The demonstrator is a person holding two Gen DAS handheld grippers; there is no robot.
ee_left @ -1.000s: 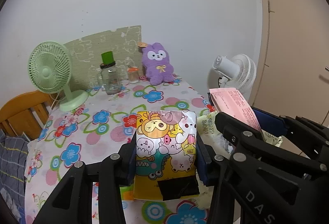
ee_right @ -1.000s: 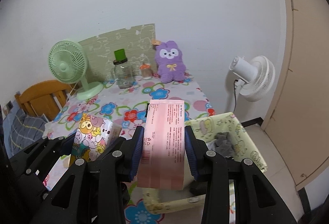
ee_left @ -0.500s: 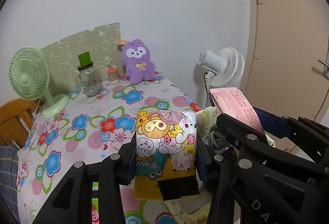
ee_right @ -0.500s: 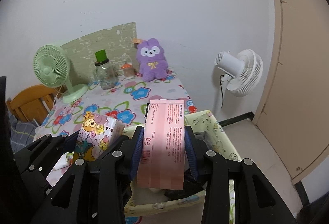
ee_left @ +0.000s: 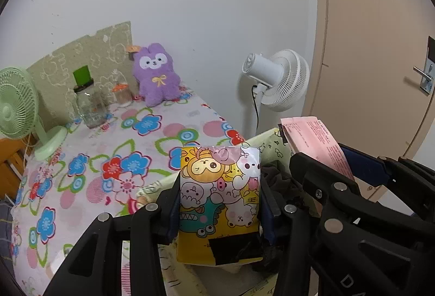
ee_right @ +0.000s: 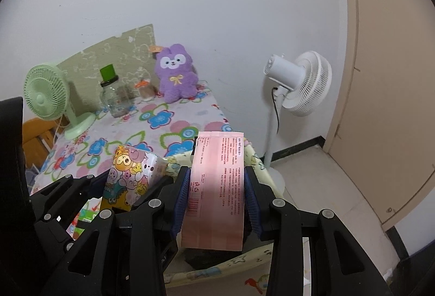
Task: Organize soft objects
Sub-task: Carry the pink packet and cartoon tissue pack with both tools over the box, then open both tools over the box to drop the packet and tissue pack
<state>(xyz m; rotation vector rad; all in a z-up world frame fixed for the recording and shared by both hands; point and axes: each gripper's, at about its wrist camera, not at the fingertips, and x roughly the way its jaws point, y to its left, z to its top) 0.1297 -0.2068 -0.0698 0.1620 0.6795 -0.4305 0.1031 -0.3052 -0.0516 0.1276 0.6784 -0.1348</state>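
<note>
The cartoon tissue pack is yellow, printed with animal faces, and carries a black patch near its lower edge. It stands upright, clamped by its two sides, above the pale yellow storage bin. The pink tissue pack bears fine printed text and a barcode. It also stands upright, clamped by its sides, over the same bin. Dark items, possibly clothing, lie inside the bin.

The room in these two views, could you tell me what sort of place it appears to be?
Probably a small room in a home, perhaps a bedroom or living corner. A table under a flowered cloth stands against a white wall, with a purple plush and a green fan on it, a white fan beside it, and a door.
</note>
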